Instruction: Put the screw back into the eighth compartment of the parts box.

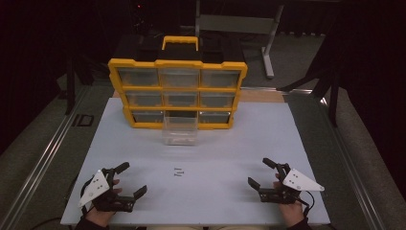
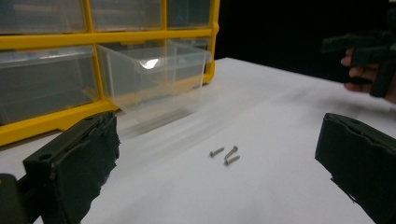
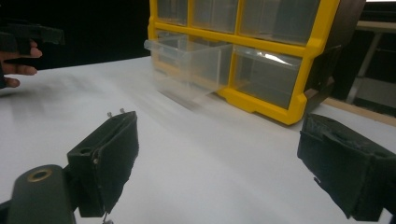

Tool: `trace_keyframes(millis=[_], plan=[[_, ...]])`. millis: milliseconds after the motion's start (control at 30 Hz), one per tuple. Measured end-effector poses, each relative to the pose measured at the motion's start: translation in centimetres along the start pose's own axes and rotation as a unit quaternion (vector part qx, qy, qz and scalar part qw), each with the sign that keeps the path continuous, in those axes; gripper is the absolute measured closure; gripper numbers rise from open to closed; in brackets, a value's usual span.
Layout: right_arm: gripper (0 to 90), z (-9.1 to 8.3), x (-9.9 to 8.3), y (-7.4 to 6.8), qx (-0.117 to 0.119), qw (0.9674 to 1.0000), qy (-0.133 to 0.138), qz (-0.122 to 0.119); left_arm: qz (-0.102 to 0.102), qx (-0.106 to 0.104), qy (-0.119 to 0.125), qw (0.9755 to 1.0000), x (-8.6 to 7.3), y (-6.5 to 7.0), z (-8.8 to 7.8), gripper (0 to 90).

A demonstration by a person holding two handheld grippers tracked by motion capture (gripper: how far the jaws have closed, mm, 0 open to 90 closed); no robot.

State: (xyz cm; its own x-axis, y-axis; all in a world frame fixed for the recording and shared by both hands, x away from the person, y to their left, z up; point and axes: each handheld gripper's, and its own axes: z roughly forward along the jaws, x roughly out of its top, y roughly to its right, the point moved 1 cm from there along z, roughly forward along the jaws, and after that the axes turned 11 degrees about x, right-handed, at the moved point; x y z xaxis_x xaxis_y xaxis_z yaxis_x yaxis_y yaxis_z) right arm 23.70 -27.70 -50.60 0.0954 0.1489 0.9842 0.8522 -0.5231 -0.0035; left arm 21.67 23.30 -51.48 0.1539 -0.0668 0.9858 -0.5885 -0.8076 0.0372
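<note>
Gaping right claw (image 3: 215,163) before clear drawer (image 3: 189,58)

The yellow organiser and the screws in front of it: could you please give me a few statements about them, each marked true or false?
1. The clear drawer is pulled out of the bottom row of the yellow organiser. True.
2. The screws lie inside that drawer. False: they lie loose on the white table, nearer the person.
3. The left gripper holds a screw. False: its jaws are open and empty.
4. The right gripper is open, holding nothing. True.
5. The organiser has a yellow carry handle on top. True.
</note>
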Motion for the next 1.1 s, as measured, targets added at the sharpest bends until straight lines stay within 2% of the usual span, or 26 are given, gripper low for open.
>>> trace_keyframes(millis=[167, 233, 300, 400, 500, 700, 900, 1100], plan=[[12.3, 0.0, 0.1, 0.0, -0.005, 1.0000, 0.001, -0.001, -0.009, 0.006, 0.001, 0.9999, 1.0, 0.2, 0.0, 0.0], [12.2, 0.1, 0.2, -0.1, -0.005, 1.0000, 0.001, -0.001, -0.019, 0.000, 0.005, 0.9998, 1.6, 0.2, -0.1, 0.0], [11.8, 0.0, 0.2, -0.1, -0.005, 1.0000, 0.003, -0.001, -0.018, 0.000, 0.004, 0.9998, 1.9, 0.1, -0.1, 0.0], [11.8, 0.0, 0.4, -0.3, -0.005, 1.0000, 0.007, -0.003, -0.021, -0.008, 0.009, 0.9997, 3.4, 0.0, -0.2, 0.0], [11.8, 0.2, 0.3, -0.3, -0.002, 1.0000, 0.005, 0.000, -0.019, -0.008, 0.016, 0.9997, 4.6, -0.3, 0.0, 0.0], [11.8, 0.3, 0.3, -0.3, 0.002, 1.0000, 0.004, 0.002, -0.004, -0.025, -0.007, 0.9997, 6.5, -0.1, 1.1, 0.1], [11.9, 0.4, 0.3, -0.3, 0.005, 1.0000, 0.003, 0.001, -0.016, -0.042, -0.033, 0.9984, 7.4, -0.1, 3.1, 2.1], [11.9, 0.5, 0.2, -0.3, 0.008, 1.0000, 0.002, 0.005, -0.016, -0.056, -0.038, 0.9976, 7.5, 0.3, 5.0, 2.3]])
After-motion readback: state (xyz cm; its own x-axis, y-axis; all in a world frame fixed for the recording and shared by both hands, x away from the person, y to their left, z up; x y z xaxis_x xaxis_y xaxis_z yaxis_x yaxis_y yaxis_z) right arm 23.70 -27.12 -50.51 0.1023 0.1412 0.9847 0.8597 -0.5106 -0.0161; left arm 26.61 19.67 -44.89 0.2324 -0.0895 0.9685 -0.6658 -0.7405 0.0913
